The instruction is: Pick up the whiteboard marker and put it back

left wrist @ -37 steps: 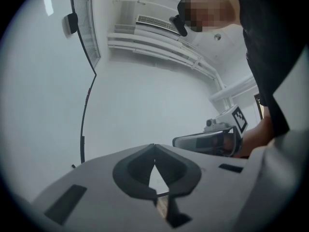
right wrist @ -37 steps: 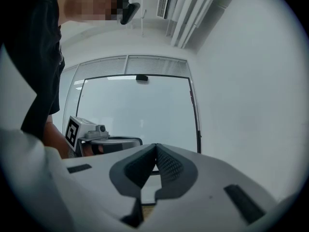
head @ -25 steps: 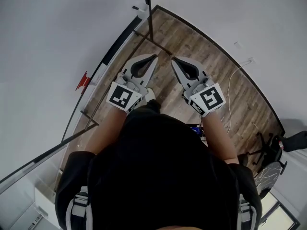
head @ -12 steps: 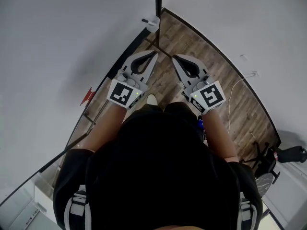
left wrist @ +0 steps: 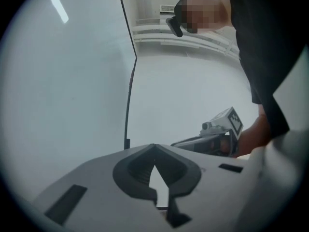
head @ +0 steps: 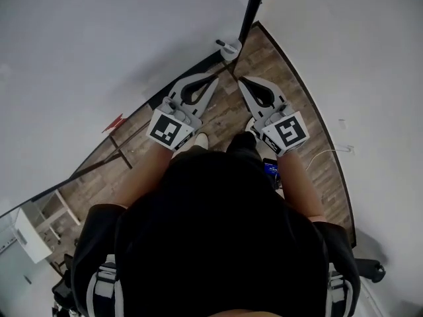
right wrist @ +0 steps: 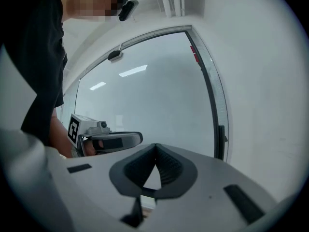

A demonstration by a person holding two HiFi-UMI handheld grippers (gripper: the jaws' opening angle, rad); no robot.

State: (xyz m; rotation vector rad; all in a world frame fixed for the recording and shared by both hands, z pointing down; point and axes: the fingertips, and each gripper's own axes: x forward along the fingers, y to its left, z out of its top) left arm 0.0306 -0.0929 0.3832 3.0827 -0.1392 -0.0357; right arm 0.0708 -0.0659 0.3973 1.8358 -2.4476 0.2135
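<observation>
No whiteboard marker shows clearly in any view. In the head view my left gripper (head: 215, 78) and right gripper (head: 239, 79) are held out side by side over the wooden floor (head: 225, 114). Both are shut, tips touching, with nothing between them. The large whiteboard (head: 86, 58) fills the left of that view, its dark frame (head: 132, 114) running beside my left gripper. A small red thing (head: 112, 123) sits on that frame and also shows in the right gripper view (right wrist: 194, 52). The left gripper view looks past its shut tips (left wrist: 154, 146) to the right gripper (left wrist: 176, 144). The right gripper view shows its own tips (right wrist: 155, 145) and the left gripper (right wrist: 140, 137).
A black post (head: 250, 8) and a white fitting (head: 228, 47) stand at the board's far corner. A white wall (head: 357, 58) curves along the right. A white cable (head: 330, 152) lies on the floor, and a white stand (head: 30, 233) sits at the lower left.
The board's corner and post have slid to the right in the head view, and the floor strip looks narrower. Both grippers stayed shut and side by side as I moved.
</observation>
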